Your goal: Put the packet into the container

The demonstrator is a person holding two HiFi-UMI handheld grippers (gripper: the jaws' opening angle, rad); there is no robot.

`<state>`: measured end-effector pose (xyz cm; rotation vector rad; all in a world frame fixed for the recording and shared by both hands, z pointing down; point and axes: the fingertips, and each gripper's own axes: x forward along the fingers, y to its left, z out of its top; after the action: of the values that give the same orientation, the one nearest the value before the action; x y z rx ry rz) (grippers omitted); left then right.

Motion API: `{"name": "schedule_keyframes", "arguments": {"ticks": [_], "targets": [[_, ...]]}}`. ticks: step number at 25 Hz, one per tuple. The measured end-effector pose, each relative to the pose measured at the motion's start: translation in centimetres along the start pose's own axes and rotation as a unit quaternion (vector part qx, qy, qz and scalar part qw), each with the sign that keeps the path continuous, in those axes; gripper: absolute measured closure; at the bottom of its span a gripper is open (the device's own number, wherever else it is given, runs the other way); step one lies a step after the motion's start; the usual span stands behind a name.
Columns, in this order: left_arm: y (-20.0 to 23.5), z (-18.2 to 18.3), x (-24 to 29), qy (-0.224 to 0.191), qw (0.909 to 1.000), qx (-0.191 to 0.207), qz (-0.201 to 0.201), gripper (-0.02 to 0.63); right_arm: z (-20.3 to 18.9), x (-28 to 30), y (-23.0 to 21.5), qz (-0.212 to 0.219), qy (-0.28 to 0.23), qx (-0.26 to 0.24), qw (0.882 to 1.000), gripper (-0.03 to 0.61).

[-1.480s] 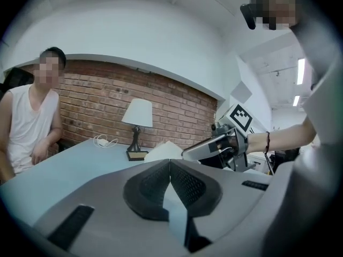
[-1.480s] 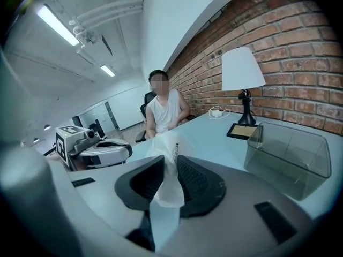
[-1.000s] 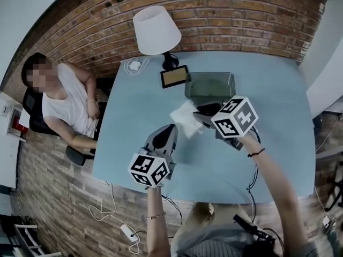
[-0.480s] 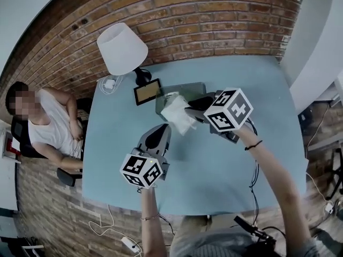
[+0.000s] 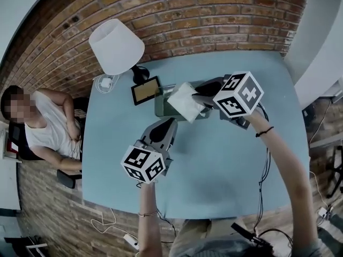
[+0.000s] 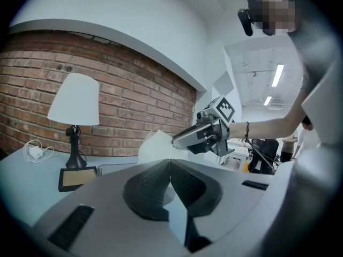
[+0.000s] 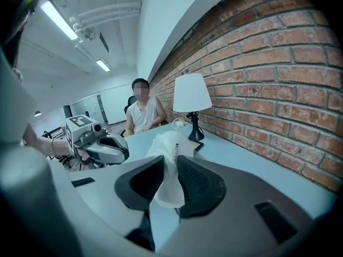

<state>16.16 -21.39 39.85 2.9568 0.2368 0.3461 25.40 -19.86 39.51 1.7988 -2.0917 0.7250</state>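
Observation:
A white crumpled packet [image 5: 185, 101] hangs above the near left part of the clear rectangular container [image 5: 162, 110], which stands toward the back of the blue table. My right gripper [image 5: 199, 99] is shut on the packet's right edge. In the right gripper view the packet [image 7: 170, 146] sticks up between the closed pads. My left gripper [image 5: 167, 126] hovers over the table in front of the container, shut with nothing in it. From the left gripper view the packet [image 6: 153, 145] shows behind the meeting jaws, with the right gripper [image 6: 194, 135] on it.
A white-shaded lamp [image 5: 117, 47] and a small framed picture [image 5: 145, 90] stand at the back left beside the container. A white charger with its cable [image 5: 104, 82] lies near the lamp. A person [image 5: 45, 130] sits past the table's left edge. A brick wall [image 5: 214, 15] runs behind.
My right gripper has carried the packet from in front of the container to above it. The left gripper has stayed shut at about the same place.

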Motion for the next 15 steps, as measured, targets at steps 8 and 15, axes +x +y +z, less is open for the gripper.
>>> {"name": "schedule_keyframes", "arguments": {"ticks": [8,15], "targets": [[3.3,-0.8,0.6,0.018,0.9998,-0.005,0.003,0.604,1.0,3.0,-2.4,0.033,0.04,-0.067,0.996,0.491],[5.3,-1.2,0.9,0.02,0.9996,-0.015,0.012,0.604,0.0,6.6,-3.4,0.055,0.127,-0.182,0.973,0.491]]}}
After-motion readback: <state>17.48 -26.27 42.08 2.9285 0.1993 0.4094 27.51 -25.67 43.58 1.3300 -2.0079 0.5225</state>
